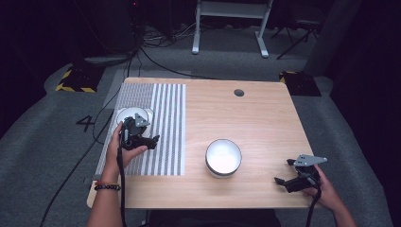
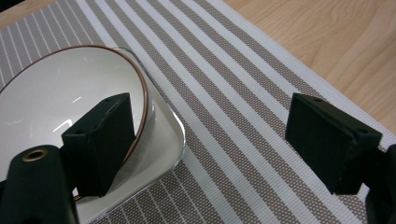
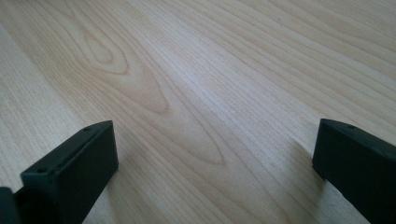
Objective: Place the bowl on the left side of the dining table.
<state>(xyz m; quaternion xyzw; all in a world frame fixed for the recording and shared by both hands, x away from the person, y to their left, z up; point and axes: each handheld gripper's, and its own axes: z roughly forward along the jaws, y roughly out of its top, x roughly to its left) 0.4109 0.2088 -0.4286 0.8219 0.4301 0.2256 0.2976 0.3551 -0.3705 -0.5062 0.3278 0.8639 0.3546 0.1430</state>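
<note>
A white bowl with a thin brown rim [image 2: 60, 93] sits on a clear square plate [image 2: 166, 140], at the left of the grey-and-white striped placemat [image 2: 233, 84]. In the high view this bowl [image 1: 126, 115] is partly hidden by my left gripper [image 1: 146, 137], which a hand holds just in front of it. My left gripper [image 2: 210, 121] stands open, one jaw over the bowl's rim and the other over the mat. A second white bowl [image 1: 223, 156] stands on bare wood at the table's middle. My right gripper [image 1: 283, 171] rests open near the front right edge, its jaws [image 3: 215, 140] around bare wood.
The wooden table [image 1: 265, 118] has a round cable hole [image 1: 239, 92] near its back edge. The placemat [image 1: 165, 123] covers the left third. Cables and a desk frame [image 1: 231, 23] lie on the floor behind the table.
</note>
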